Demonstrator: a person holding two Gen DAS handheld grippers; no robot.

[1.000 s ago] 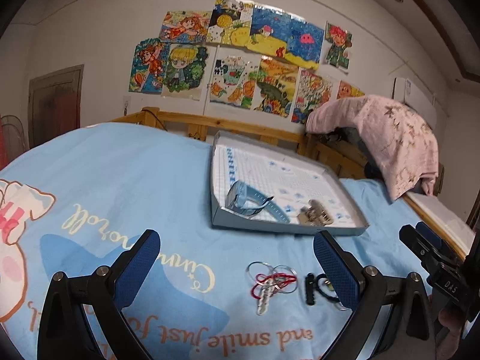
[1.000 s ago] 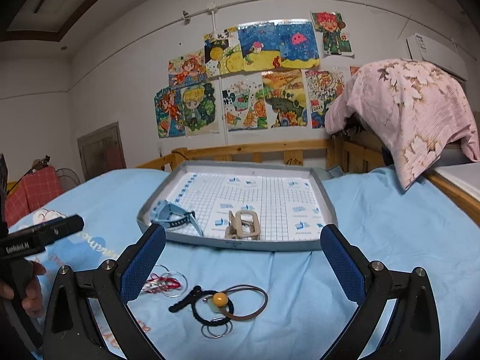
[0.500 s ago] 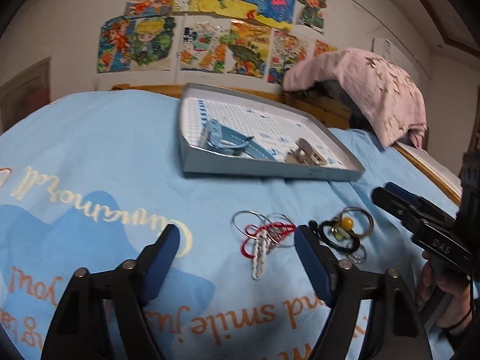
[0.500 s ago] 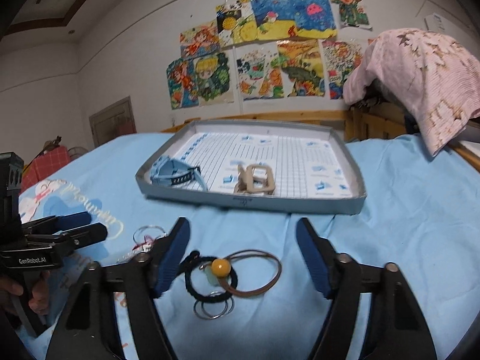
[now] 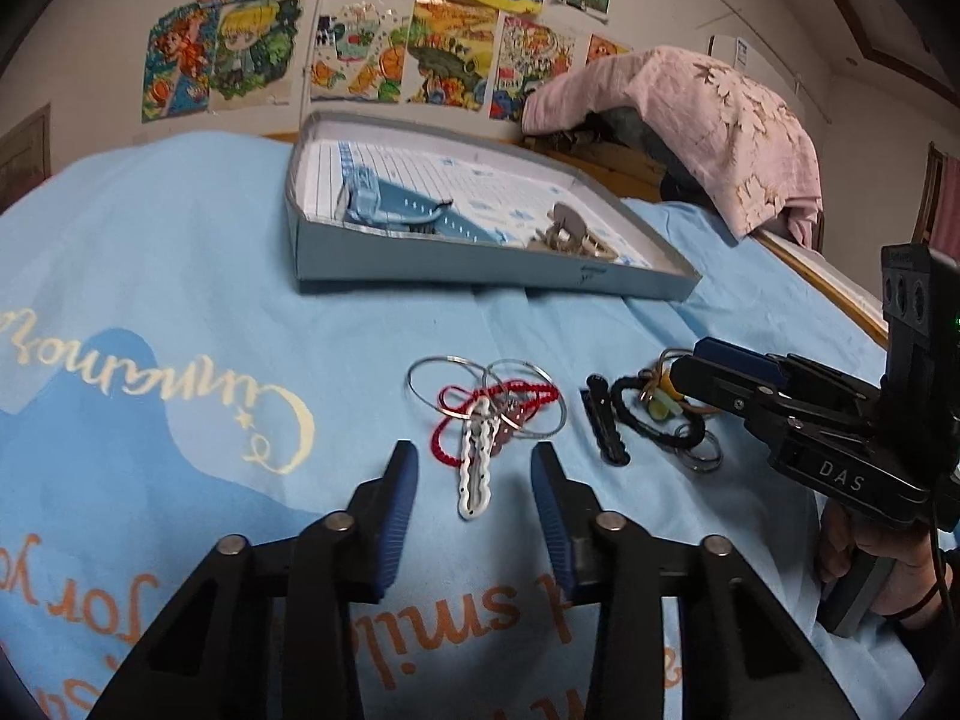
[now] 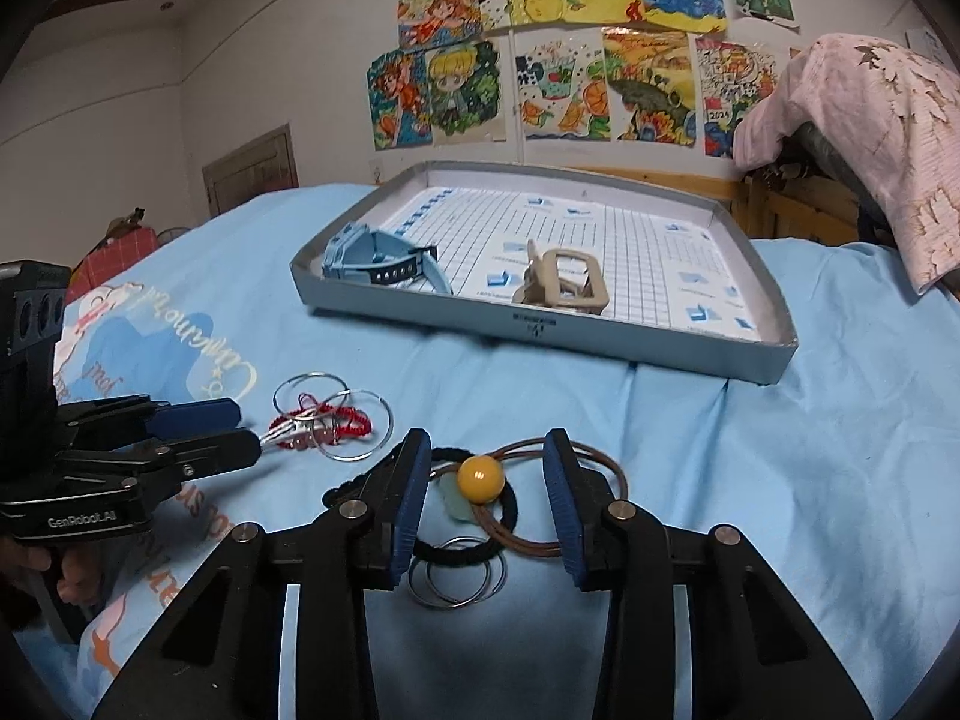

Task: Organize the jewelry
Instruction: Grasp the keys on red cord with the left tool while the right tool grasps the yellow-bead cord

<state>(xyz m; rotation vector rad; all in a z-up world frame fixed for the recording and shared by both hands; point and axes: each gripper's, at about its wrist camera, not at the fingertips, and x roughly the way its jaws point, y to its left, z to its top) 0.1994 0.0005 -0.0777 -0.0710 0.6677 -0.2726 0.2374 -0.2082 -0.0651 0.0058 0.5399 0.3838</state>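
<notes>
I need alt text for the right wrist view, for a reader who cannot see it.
The open right gripper straddles a black hair tie with a yellow bead on a blue bedsheet. Behind, a grey tray holds a blue watch and beige clip.

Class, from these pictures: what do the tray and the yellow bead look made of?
Tray: likely cardboard, matte grey, with thin folded walls and a printed paper grid inside. Yellow bead: probably glossy plastic or resin, smooth with a bright highlight; cannot tell for sure.

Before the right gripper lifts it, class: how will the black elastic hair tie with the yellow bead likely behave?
The black elastic hair tie with the yellow bead probably droops, being a soft loop. It lies tangled with a thin brown hoop and small metal rings, which may drag along. The round bead could swing.
</notes>
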